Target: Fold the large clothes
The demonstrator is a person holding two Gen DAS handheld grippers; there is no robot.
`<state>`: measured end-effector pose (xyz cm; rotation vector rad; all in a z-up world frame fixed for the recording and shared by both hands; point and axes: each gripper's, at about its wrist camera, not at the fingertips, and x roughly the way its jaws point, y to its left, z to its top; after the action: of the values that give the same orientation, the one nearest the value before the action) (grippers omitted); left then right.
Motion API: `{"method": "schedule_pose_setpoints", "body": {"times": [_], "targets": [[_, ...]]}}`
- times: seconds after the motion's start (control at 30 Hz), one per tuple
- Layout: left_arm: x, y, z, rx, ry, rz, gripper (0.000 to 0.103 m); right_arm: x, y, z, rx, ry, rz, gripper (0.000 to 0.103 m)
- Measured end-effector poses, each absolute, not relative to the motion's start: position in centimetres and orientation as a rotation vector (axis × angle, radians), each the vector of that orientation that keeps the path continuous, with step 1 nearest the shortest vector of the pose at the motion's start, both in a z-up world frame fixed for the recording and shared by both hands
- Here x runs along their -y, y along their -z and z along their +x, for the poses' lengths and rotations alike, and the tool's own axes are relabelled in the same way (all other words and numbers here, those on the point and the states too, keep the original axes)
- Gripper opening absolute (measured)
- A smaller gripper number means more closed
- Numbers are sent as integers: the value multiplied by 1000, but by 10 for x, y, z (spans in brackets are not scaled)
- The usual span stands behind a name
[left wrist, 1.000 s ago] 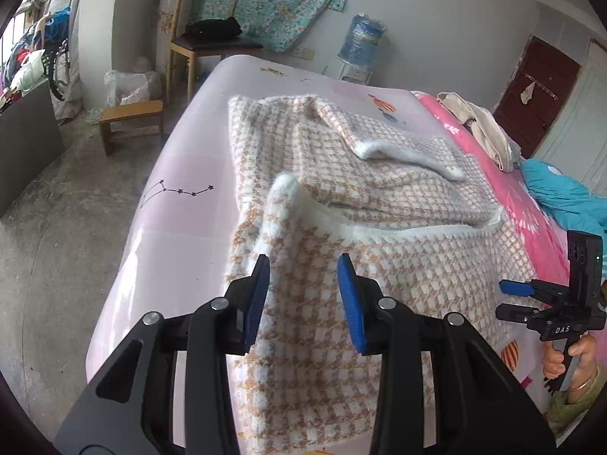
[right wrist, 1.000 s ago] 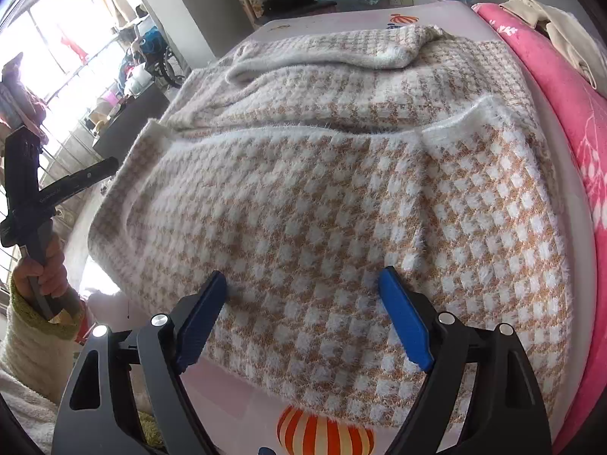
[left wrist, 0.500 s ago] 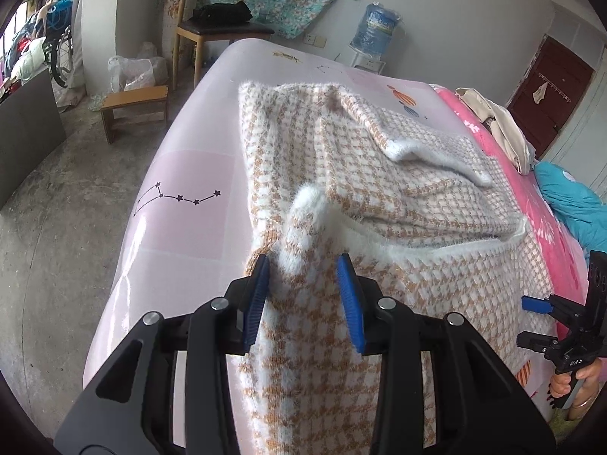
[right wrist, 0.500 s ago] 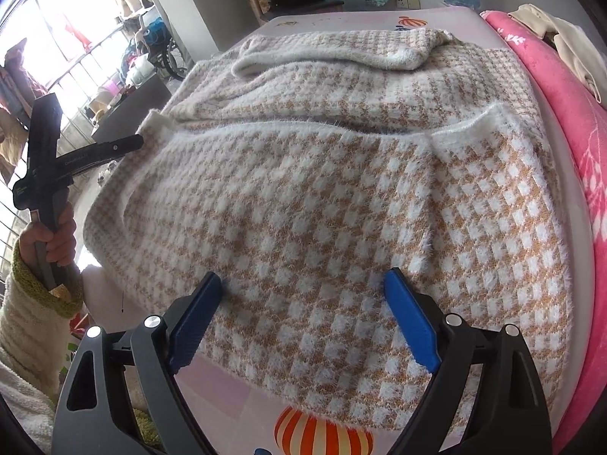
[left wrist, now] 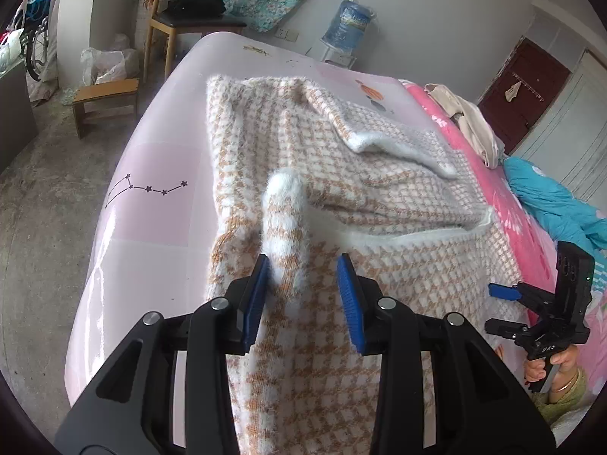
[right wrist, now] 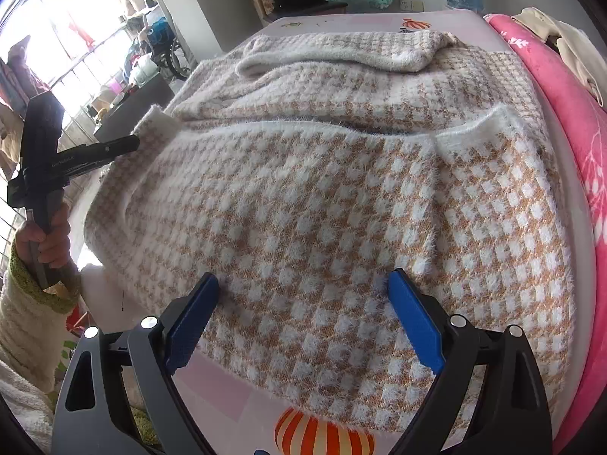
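A large fuzzy sweater (left wrist: 288,159) in an orange-and-white check lies spread on a pink bed (left wrist: 151,204); it also fills the right wrist view (right wrist: 341,189). My left gripper (left wrist: 303,284) is open, with a raised white-edged corner of the sweater (left wrist: 284,197) standing between its blue pads, touching the left one. In the right wrist view the left gripper (right wrist: 129,144) reaches that corner at the sweater's left side. My right gripper (right wrist: 303,318) is open and empty over the near hem. It shows at the right of the left wrist view (left wrist: 504,295).
A pink quilt (right wrist: 569,113) and a cream garment (left wrist: 470,125) lie along the bed's right side, with a blue one (left wrist: 550,201) nearby. A wooden chair (left wrist: 186,22), a low stool (left wrist: 106,98) and a water bottle (left wrist: 353,22) stand beyond the bed.
My left gripper has moved forward to the sweater's raised corner, which now stands between its pads. The right gripper has shifted only slightly over the hem.
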<state>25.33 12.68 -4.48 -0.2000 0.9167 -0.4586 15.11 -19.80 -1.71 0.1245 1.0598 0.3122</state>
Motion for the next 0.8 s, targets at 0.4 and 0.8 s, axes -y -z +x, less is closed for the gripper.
{"method": "schedule_pose_setpoints", "body": {"times": [0.4,0.8], "targets": [[-119,60,269,-977,389,-184,34,198,17,151,-1060,-312,124,89],[-89,59,251,-958,241,70,37,198,17,151,-1053,-312,130,89]]}}
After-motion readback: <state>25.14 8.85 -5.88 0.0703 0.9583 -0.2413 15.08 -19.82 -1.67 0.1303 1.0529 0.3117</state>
